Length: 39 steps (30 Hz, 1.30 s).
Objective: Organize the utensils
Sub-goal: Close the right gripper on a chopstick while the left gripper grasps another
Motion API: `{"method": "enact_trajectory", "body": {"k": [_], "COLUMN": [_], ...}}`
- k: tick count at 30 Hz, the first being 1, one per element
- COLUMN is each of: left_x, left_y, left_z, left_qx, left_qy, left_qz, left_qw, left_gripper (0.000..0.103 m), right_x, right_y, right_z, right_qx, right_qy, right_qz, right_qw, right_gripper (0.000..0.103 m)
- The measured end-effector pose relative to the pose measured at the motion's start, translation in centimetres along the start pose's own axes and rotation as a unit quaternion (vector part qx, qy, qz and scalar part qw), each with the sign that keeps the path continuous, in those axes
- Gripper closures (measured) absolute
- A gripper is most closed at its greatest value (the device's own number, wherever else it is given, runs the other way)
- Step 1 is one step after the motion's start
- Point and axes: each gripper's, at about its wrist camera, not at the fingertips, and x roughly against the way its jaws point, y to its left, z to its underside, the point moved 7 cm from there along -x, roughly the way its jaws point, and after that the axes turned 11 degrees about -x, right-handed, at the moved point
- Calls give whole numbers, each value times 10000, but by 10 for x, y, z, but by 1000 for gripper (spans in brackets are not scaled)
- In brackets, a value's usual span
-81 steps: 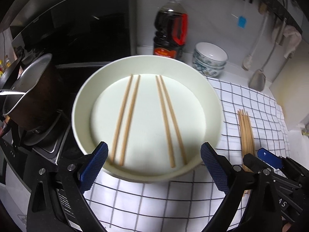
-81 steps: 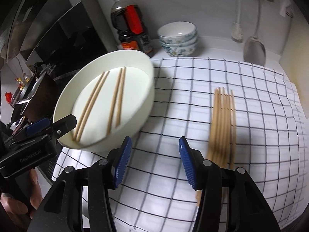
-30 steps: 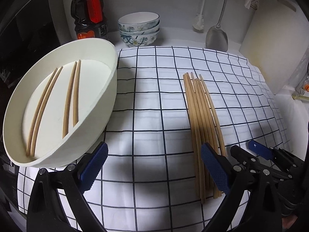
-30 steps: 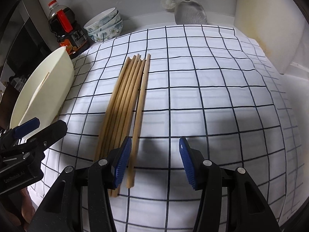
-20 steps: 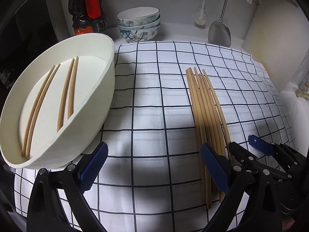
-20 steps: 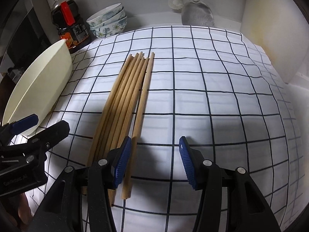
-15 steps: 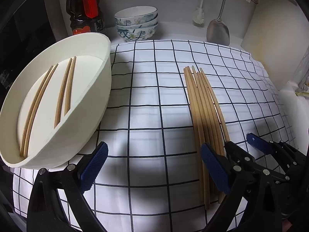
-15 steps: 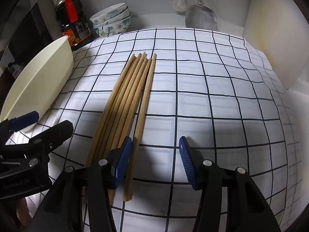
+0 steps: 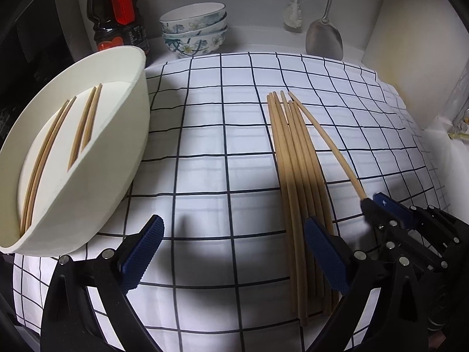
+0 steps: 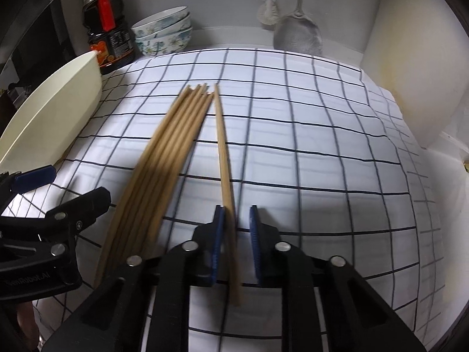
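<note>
Wooden chopsticks lie in a tight bundle on a white cloth with a dark grid, running from the centre of the left wrist view toward its lower right; in the right wrist view the same bundle slants from upper centre down to the lower left. One single chopstick is angled apart from the bundle, its far tip close to the bundle's tips and its near end between the blue pads of the right gripper. That gripper's jaws are narrowed around the stick, which lies against the left pad with a small gap to the right pad; whether it is firmly pinched cannot be told. In the left wrist view the single chopstick runs from the bundle's tips to the right gripper's tip at the right edge. The left gripper fills the bottom of its own view, jaws spread wide and holding nothing, its right pad over the near part of the bundle. A cream bowl stands tilted at the left of the frame, its base on the cloth, with two pairs of chopsticks inside. Along the back wall stand a dark sauce bottle with a red handle, a stack of flowered bowls, a hanging brush and a metal spatula.
</note>
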Motion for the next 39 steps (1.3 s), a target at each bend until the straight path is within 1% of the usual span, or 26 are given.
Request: {"method": "enact_trajectory", "body": {"k": [9,14,17,25,28,31,37,39], "left_x": [-17,-16,-16,-19,-21,-21,-22,-24], "left_y": [-7,1,8,19,21,21,22,21], "left_z": [-1,1,2,8,9,8,4,1], "left_qx": [-84,91,186,332,327,298,257,242], "left_qy": [77,17,-26,36,80,56,23,33], "left_qz": [-100,-111,-184,-308,-289,-291,-285,-269], "left_qw": [9999,9999,9997,9990,9990,9991,9993,9993], "left_gripper": [8,8,8,8,14,16,24,24], "right_x": [4,5,5,5,3,1,-4,-5], "right_y": [-22,-25,-26,-26,-24,-22,-16,-16], "right_z": [1,2,2,0,-2,-4,-10,-13], "right_qx": [-170,-197,-201,-170,-139,-104,27,50], "right_qy": [-27,-33,-32,-33,-44,-46,-39,-38], "right_qz": [66,55,51,75,76,65,48,24], "right_qw": [9998,9998,9998,9998,9999,9999,10000,10000], "right_gripper": [87,87,87,87,87,87,86,86]}}
